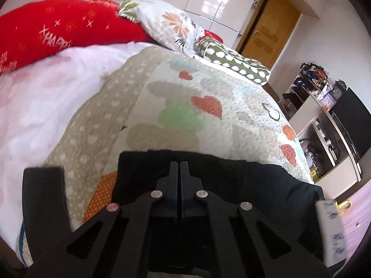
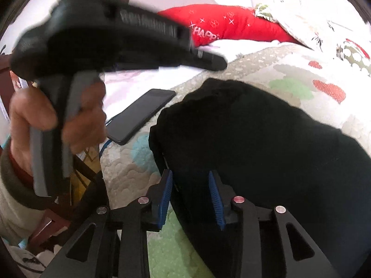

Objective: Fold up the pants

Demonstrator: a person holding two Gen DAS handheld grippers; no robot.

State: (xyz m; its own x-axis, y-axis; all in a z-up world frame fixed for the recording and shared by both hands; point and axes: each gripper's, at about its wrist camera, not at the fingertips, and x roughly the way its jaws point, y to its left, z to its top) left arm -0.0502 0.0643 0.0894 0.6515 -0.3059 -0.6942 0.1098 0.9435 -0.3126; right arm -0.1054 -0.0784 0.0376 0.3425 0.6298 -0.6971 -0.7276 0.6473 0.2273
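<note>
Black pants [image 2: 255, 143] lie bunched on the quilt [image 1: 185, 106] near the bed's front edge. Left gripper [image 1: 179, 165] fingers pressed together, nothing visibly between them. Right gripper [image 2: 191, 183] spread wide over the pants' edge, gripping nothing; phone [image 2: 139, 114] lies beside the pants.

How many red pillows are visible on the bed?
1 for certain: the long red pillow lies at the head of the bed, left of the floral pillow. A small red patch beyond the floral pillow may be a second one, mostly hidden.
</note>
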